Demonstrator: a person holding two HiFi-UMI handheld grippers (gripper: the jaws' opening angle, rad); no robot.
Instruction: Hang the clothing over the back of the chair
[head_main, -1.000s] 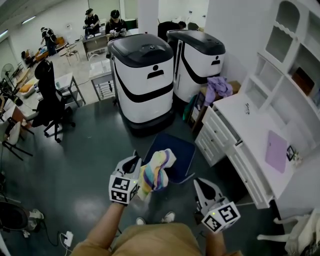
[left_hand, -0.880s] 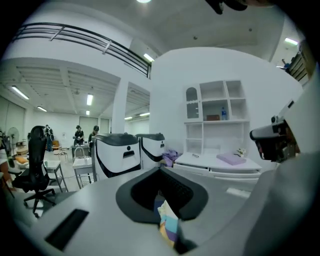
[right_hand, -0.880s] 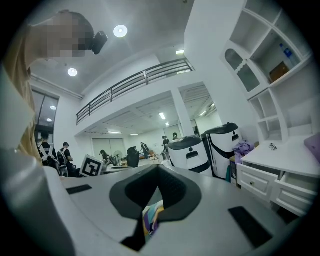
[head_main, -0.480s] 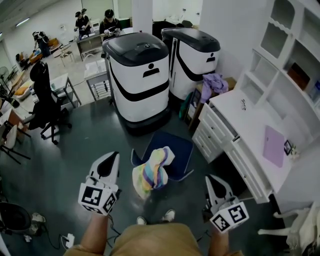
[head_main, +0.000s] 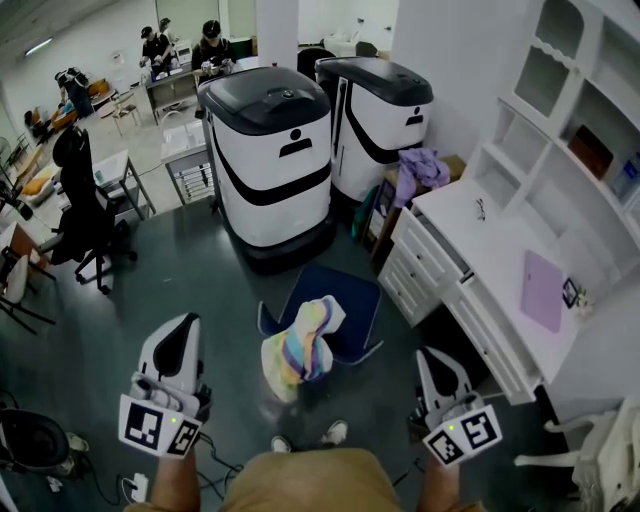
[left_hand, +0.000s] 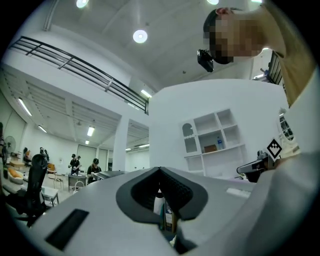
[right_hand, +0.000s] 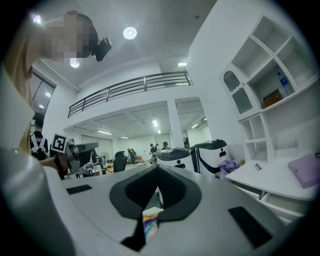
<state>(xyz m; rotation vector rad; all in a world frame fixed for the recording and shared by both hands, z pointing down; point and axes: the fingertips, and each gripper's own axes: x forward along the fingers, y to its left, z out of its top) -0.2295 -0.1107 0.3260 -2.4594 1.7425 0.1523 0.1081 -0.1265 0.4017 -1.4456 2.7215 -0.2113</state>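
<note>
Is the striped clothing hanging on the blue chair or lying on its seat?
Hanging: the striped clothing drapes over the near edge of the blue chair, falling down outside it.

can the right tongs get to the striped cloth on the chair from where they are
Probably yes. The cloth hangs on the chair in the open, and nothing stands between it and the right tongs. They look shut, so they would have to open first.

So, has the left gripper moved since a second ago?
Yes. The left gripper, jaws shut and empty, has pulled left and away from the striped clothing draped on the blue chair.
</note>
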